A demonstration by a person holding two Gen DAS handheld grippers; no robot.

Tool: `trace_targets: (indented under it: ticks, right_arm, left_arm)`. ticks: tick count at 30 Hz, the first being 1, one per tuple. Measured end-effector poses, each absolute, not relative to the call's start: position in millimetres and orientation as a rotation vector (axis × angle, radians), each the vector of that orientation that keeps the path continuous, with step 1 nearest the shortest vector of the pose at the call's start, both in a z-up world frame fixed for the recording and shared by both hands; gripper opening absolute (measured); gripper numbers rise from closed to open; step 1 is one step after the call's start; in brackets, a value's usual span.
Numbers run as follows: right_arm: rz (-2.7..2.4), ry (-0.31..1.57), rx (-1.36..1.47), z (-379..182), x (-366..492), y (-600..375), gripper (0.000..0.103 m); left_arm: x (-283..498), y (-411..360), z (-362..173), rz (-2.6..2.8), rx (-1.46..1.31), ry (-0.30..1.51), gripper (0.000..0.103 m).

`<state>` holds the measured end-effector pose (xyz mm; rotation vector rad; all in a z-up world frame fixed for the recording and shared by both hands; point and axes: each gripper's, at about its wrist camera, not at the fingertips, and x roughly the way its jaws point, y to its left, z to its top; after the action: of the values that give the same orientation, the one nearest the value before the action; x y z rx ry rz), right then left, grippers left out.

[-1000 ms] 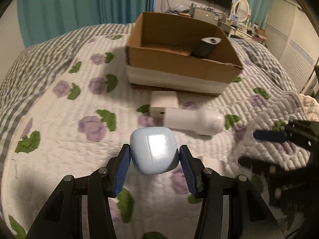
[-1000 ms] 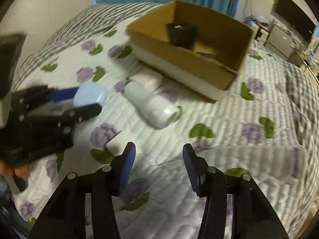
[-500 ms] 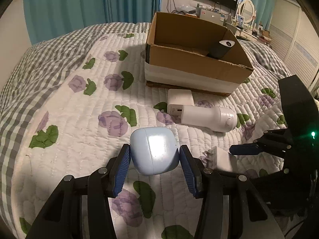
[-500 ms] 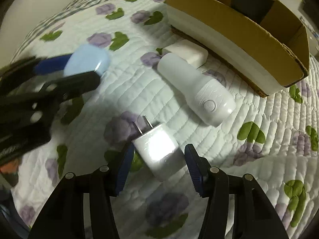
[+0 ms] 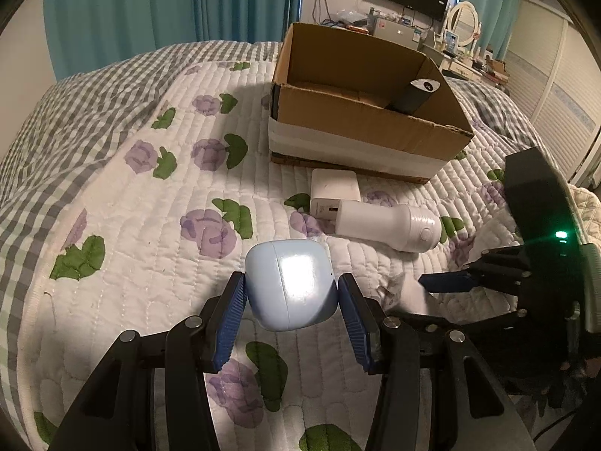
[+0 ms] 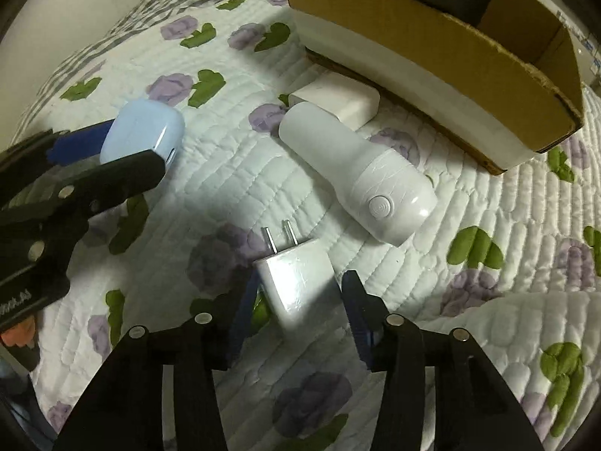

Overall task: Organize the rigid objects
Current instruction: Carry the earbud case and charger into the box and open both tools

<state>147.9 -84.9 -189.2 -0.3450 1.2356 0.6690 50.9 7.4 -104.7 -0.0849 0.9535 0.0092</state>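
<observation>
- Left gripper (image 5: 292,310): blue ribbed pads pinching a pale blue rounded case (image 5: 290,283) on both sides, case held above the quilt.
- Right gripper (image 6: 300,314): jaws part-spread, straddling a white plug adapter (image 6: 298,287); the jaws have just been closing slightly with the adapter between them. The left pad looks to be at the adapter's side, a thin gap shows at the right pad; firm contact cannot be told.
- White plug adapter: lying on the quilt, two metal prongs pointing away from the gripper, toward the box.
- White cylindrical device (image 6: 357,178): lying on its side mid-quilt, round button near its wider end; its narrow end touches a flat white charger block (image 6: 340,99).
- Flat white charger block: just beside the near wall of the box.
- Cardboard box (image 5: 370,116): open-topped, white band round its base, set toward the far edge of the bed.
- Dark upright item (image 5: 411,96): inside the box, against its right wall.
- Quilt (image 5: 150,225): white, purple flowers and green leaves, grey check border at the left edge.
</observation>
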Motion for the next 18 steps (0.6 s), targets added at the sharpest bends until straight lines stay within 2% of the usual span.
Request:
trace_targets:
  ticks: [4, 8, 13, 18]
  right_arm:
    - [0.656, 1.267, -0.349, -204, 157, -74, 0.046]
    - [0.612, 1.182, -0.355, -184, 148, -79, 0.042]
    - [0.58, 1.018, -0.268, -114, 148, -95, 0.042]
    - [0.516, 0.829, -0.241, -29, 177, -110, 0.042]
  left_arm:
    - [50, 10, -102, 0.013, -0.088, 0.949, 0.051]
    - [50, 12, -90, -0.001, -0.093, 0.929, 0.051]
    - [69, 12, -49, -0.064, -0.094, 0.862, 0.051]
    - [119, 7, -1, -0.124, -0.043, 0.776, 0.051]
